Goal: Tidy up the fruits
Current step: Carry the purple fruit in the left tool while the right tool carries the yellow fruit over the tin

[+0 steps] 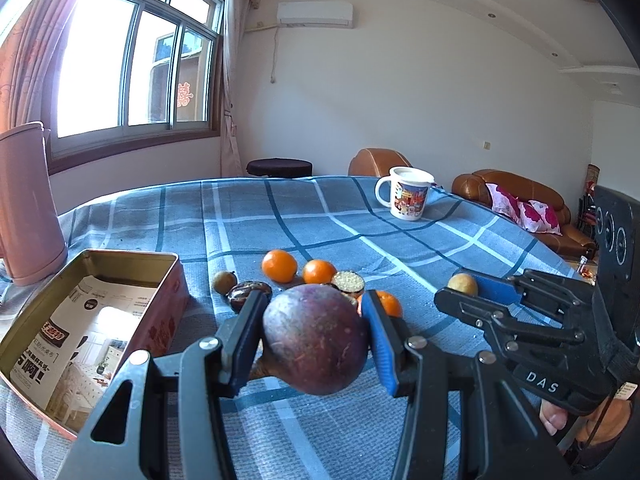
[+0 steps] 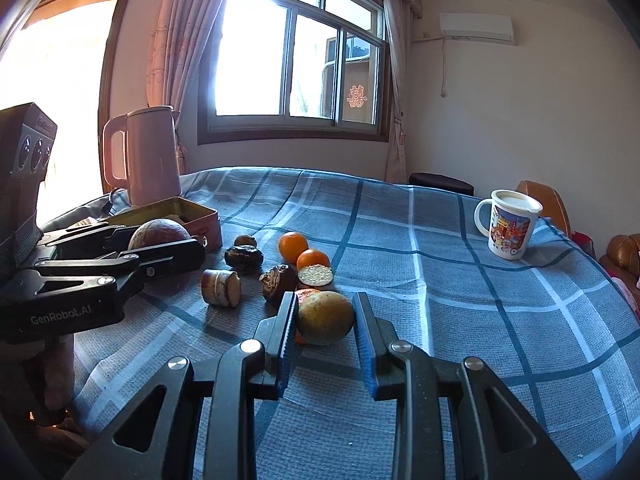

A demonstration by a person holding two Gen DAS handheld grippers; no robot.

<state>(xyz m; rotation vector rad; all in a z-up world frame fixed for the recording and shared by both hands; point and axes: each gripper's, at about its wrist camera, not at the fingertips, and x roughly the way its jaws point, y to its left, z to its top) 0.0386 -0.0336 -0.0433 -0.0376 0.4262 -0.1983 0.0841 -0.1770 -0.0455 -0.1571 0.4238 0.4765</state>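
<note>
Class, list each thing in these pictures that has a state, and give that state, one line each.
Left hand-held gripper: shut on purple fruit.
Right hand-held gripper: shut on yellow-green fruit.
Tin box: open, paper-lined, no fruit seen inside.
Mug: upright, lidded.
Kettle: upright, lid closed.

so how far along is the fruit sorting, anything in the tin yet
Done: nothing visibly. The open rectangular metal tin shows only printed paper inside.

In hand: the left gripper clamps a large round purple fruit; the right gripper clamps a small yellowish-brown round fruit.

Left: three oranges, dark brown fruits and cut pieces lie on the blue plaid cloth.
</note>
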